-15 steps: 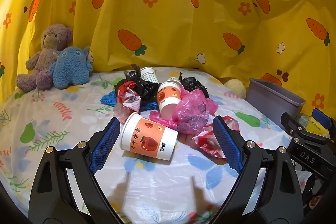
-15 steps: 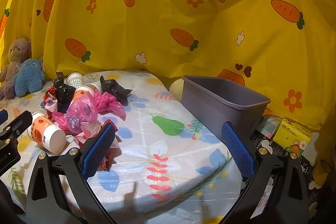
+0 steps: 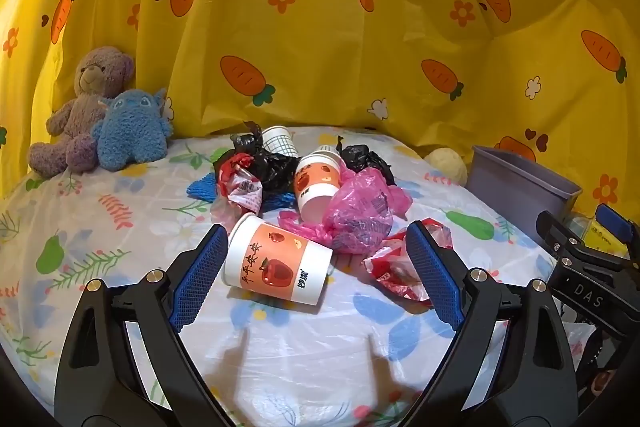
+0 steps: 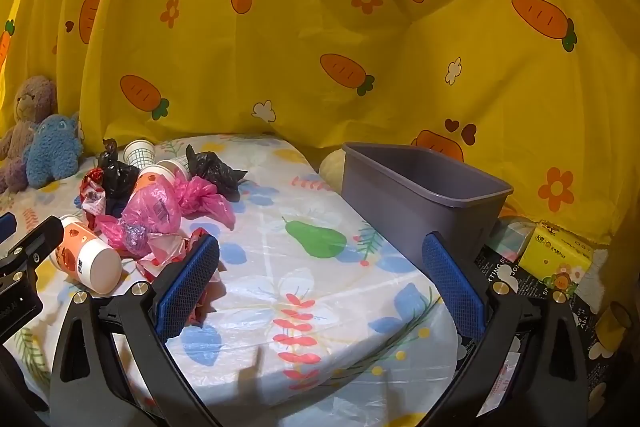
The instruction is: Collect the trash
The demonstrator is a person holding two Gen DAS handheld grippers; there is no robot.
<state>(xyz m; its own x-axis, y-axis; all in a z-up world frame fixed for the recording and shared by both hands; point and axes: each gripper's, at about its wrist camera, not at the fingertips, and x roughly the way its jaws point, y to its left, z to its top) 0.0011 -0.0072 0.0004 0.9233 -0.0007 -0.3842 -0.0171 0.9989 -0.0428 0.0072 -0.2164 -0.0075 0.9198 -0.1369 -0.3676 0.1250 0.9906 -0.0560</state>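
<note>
1. Left tool (image 3: 316, 277) stands wide with nothing between its pads; the tipped paper cup (image 3: 278, 267) lies on the flowered desk (image 3: 120, 255) just ahead of it, nearer its left pad, at the near edge of the trash pile.
2. Right tool (image 4: 320, 285) is just as wide and holds nothing; bare desk lies ahead of it, and the grey bin (image 4: 424, 199) stands off the desk's edge just past its right pad.
3. Judged from this, the step in hand is taking the tipped cup first, since it lies clear of the pink bag (image 3: 356, 215) behind it.
4. Centre the left tool on the cup's waist, pads on its two long sides, so it cannot roll out sideways.
5. Come in low to the desk; the clear plastic cover may wrinkle under a pad.
6. Close gently: thin paper walls will probably crush.
7. Keep clear of the red wrapper (image 3: 400, 267), which touches the right pad of the left tool, or it may come along.
8. Carry the cup over the bin's rim before letting go.
</note>
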